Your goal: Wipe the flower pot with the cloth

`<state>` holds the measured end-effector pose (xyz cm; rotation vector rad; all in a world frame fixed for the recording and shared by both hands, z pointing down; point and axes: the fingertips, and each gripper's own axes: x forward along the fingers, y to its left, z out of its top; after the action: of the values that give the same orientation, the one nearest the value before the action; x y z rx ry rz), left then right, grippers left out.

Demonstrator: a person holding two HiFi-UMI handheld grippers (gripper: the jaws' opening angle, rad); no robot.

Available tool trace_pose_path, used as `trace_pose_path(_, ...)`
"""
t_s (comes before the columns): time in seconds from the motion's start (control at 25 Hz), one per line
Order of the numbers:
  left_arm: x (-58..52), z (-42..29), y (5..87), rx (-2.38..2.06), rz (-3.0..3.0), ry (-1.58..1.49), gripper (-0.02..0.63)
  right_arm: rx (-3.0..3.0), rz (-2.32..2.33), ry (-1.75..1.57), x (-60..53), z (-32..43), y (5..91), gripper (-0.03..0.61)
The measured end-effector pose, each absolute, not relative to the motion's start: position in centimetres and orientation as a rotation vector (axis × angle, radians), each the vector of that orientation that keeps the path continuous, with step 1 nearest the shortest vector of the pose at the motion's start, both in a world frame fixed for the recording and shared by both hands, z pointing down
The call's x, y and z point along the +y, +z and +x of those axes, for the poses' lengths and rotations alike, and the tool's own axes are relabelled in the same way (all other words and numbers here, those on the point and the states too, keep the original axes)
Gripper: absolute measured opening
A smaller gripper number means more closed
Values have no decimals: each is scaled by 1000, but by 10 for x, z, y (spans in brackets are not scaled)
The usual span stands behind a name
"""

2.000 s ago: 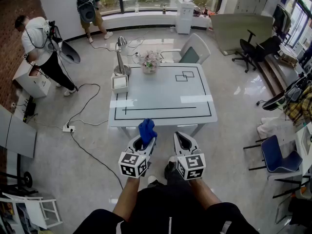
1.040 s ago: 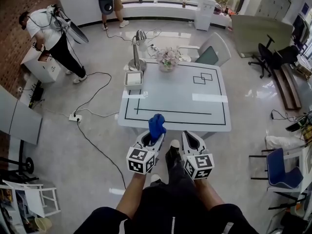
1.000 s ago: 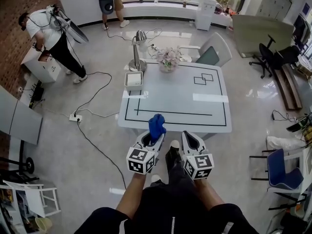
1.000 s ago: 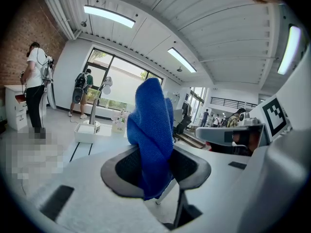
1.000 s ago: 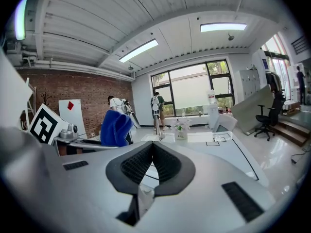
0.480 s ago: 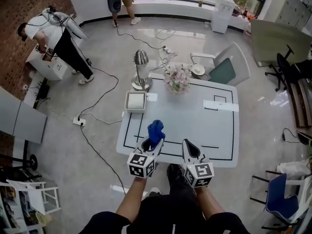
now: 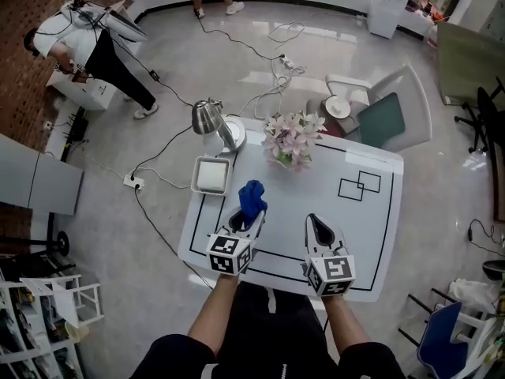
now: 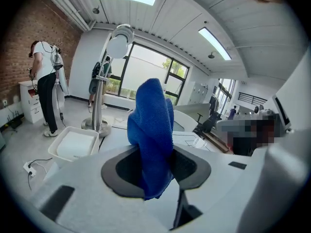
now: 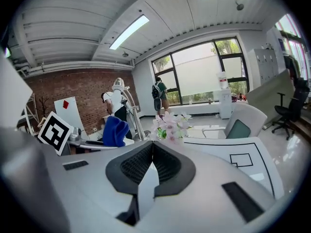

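White surface (image 7: 316,192), black-lined, lies bare between both tools and its far edge. Over the near edge, the left tool (image 7: 249,214) pinches the blue cloth (image 7: 252,196) upright; the right tool (image 7: 317,223) is pressed together, empty. At the far edge stands the flower pot (image 7: 293,139), near the lamp (image 7: 215,122) and tray (image 7: 211,175), well apart from both tools.

L tongs (image 7: 249,214) clamp cloth (image 7: 252,197) — R tongs (image 7: 317,224) closed, both fwd.

Bare tabletop (image 7: 316,208) leads to the flower pot (image 7: 292,144); lamp (image 7: 213,121) and tray (image 7: 211,175) flank its left
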<state>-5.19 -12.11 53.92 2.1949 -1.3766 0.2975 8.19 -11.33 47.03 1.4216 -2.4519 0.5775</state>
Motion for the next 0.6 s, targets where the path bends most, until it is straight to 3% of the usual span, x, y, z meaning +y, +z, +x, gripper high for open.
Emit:
trace_pose_path(0.36, -210, -73, 587, -1448, 2118, 321, 141, -2374, 1450, 568, -199, 92, 518, 9)
trace_pose_path(0.6, -276, -83, 635, -1339, 1965, 270, 141, -2274, 1429, 595, -178, 95, 550, 9)
